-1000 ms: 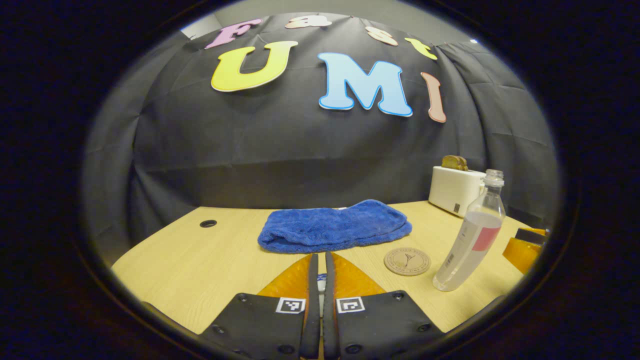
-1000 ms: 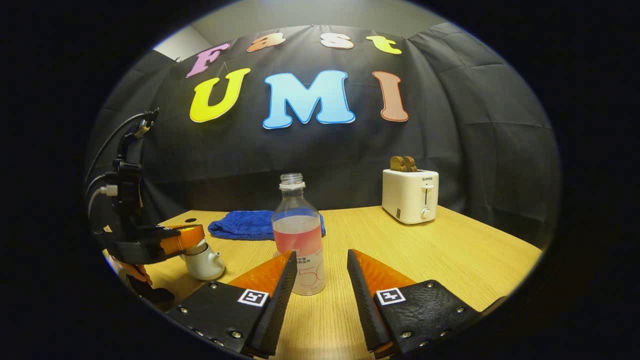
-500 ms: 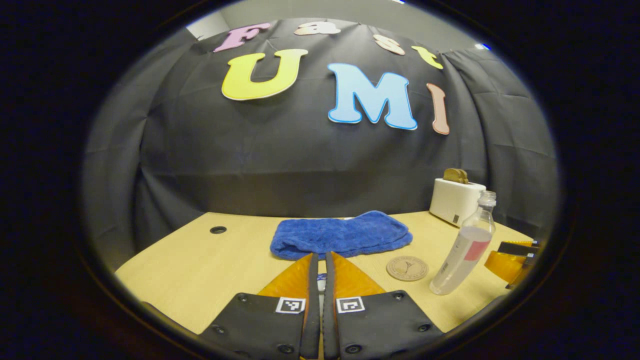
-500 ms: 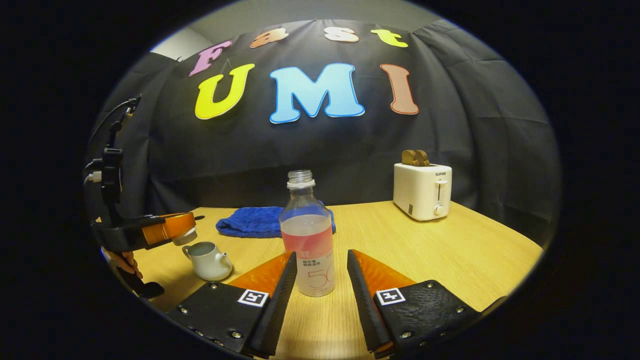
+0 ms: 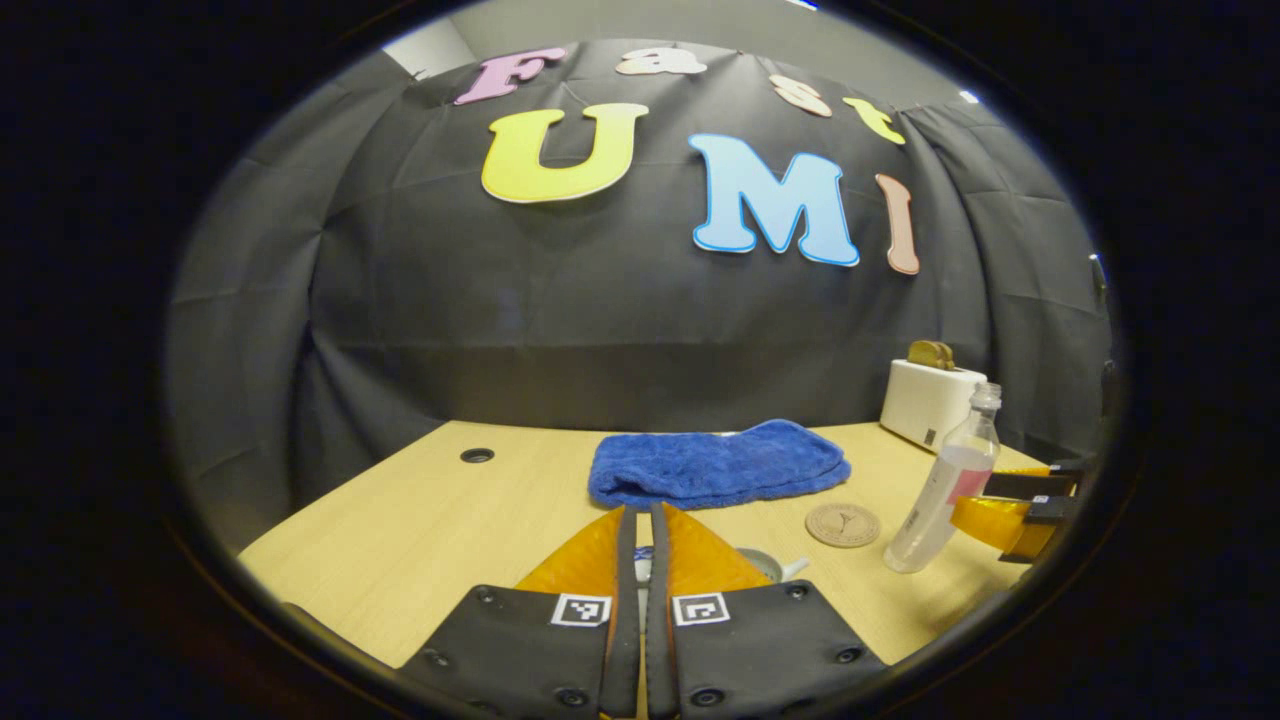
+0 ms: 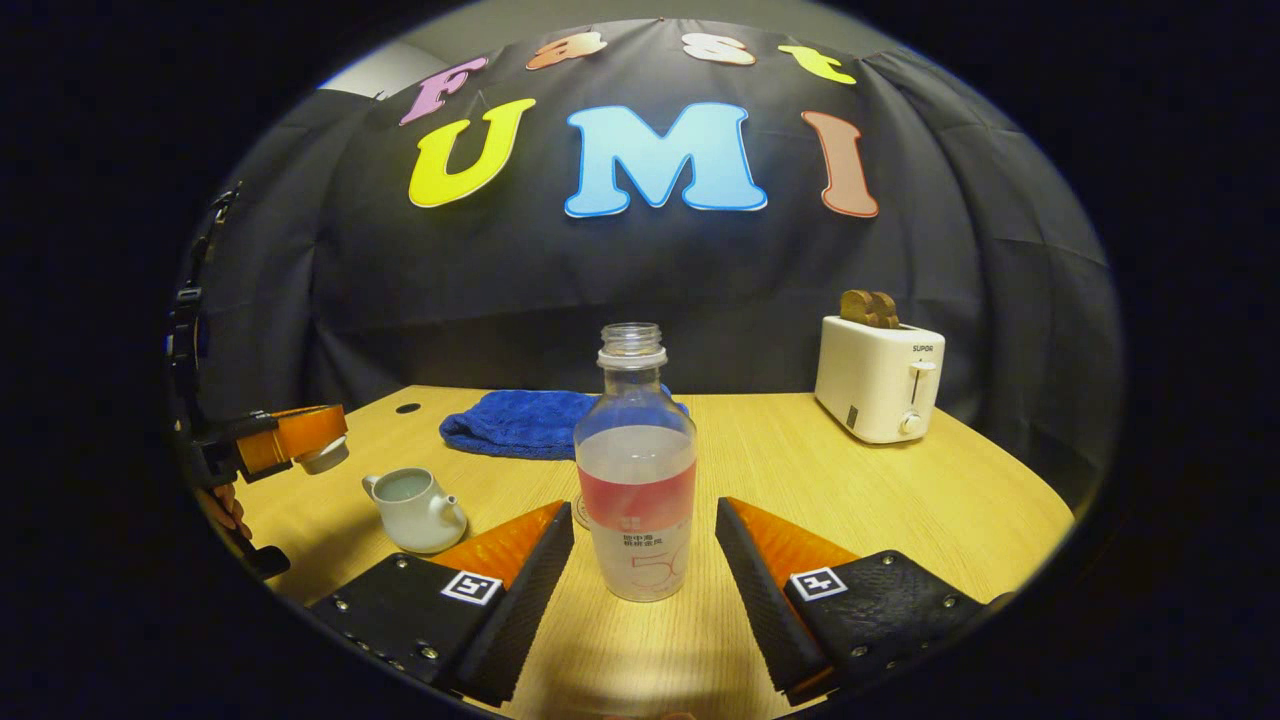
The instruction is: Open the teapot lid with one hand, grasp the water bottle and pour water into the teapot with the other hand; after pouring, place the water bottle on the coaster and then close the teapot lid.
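The uncapped bottle (image 6: pixel 637 470) stands upright on the table (image 6: pixel 900 500), neck up, between the wide-spread fingers of the right gripper (image 6: pixel 640 540), neither touching it. The coaster (image 5: pixel 843 524) lies just behind it, a blue towel (image 6: pixel 520 422) farther back and a toaster (image 6: pixel 880 378) at right. To the left, the open teapot (image 6: pixel 415 510) sits below the left gripper (image 6: pixel 300 445), which pinches the lid (image 6: pixel 325 458) aloft.

The left gripper view looks from above the table (image 5: pixel 420 500) toward the booth wall, while the right gripper view sits low and close behind the water bottle (image 6: pixel 637 470), both seemingly sharing bottle, blue towel (image 5: pixel 718 465) and toaster (image 6: pixel 878 378).
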Demonstrator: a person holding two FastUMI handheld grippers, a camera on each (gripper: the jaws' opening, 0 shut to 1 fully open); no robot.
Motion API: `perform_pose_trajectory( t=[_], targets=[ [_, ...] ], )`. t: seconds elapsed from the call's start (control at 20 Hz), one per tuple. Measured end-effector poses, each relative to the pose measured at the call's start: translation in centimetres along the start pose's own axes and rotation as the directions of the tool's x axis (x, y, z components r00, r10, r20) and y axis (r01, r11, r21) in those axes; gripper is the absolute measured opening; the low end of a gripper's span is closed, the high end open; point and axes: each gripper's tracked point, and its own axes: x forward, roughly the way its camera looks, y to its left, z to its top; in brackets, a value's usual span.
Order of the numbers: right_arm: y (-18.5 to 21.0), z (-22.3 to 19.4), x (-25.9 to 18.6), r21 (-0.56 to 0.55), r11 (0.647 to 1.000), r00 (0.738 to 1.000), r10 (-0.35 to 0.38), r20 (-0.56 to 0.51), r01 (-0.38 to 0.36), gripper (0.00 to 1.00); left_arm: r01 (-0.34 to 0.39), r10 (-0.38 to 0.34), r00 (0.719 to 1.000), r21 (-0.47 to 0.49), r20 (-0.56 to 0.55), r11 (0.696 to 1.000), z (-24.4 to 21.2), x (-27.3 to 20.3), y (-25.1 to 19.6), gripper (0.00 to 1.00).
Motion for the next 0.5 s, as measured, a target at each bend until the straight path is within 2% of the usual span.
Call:
perform_pose_trajectory(
  t=[0.5],
  targets=[
    [0.0,-1.8,2.8,-0.022,1.000,0.997,0.005,-0.074,-0.006,0.89,0.002,-0.003,1.000,-0.028,-0.028,1.000,-1.5,-1.3,1.0,0.10]
  ],
)
